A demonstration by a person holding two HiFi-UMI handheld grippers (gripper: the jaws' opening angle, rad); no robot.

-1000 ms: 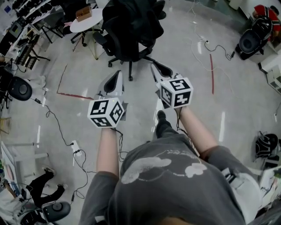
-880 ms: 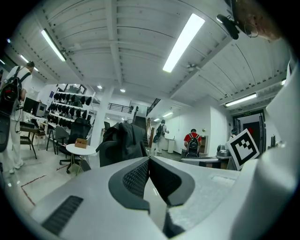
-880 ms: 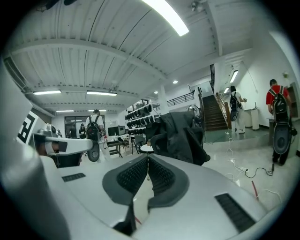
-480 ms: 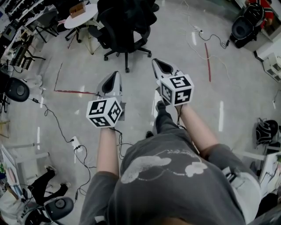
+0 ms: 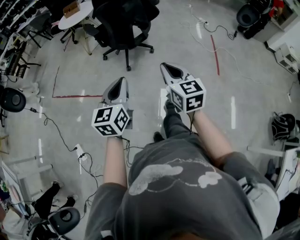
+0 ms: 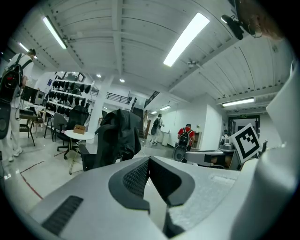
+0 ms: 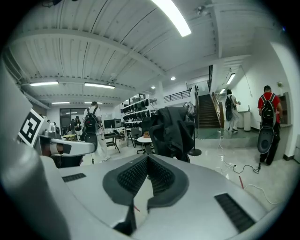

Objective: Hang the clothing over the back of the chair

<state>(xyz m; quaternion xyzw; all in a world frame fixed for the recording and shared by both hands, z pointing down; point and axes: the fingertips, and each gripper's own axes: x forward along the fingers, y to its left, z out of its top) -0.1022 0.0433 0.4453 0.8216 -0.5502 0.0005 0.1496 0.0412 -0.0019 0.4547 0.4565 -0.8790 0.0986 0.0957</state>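
Observation:
A black office chair point(image 5: 123, 29) stands on the floor ahead of me, with dark clothing point(image 5: 125, 10) draped over its back. The same garment point(image 6: 119, 136) hangs on the chair in the left gripper view, and it shows again point(image 7: 171, 130) in the right gripper view. My left gripper point(image 5: 120, 82) is held well short of the chair, its jaws shut with nothing between them. My right gripper point(image 5: 165, 68) is beside it, also shut and empty. Both point toward the chair from a distance.
A small round white table point(image 5: 77, 11) with a brown box stands left of the chair. Red tape lines point(image 5: 75, 96) and cables cross the floor, with a power strip point(image 5: 80, 152) at my left. A black bag point(image 5: 283, 126) lies at the right. People stand far off.
The chair with the clothing has slid up and farther away in the head view. Both grippers have drawn back from it together, side by side and shut.

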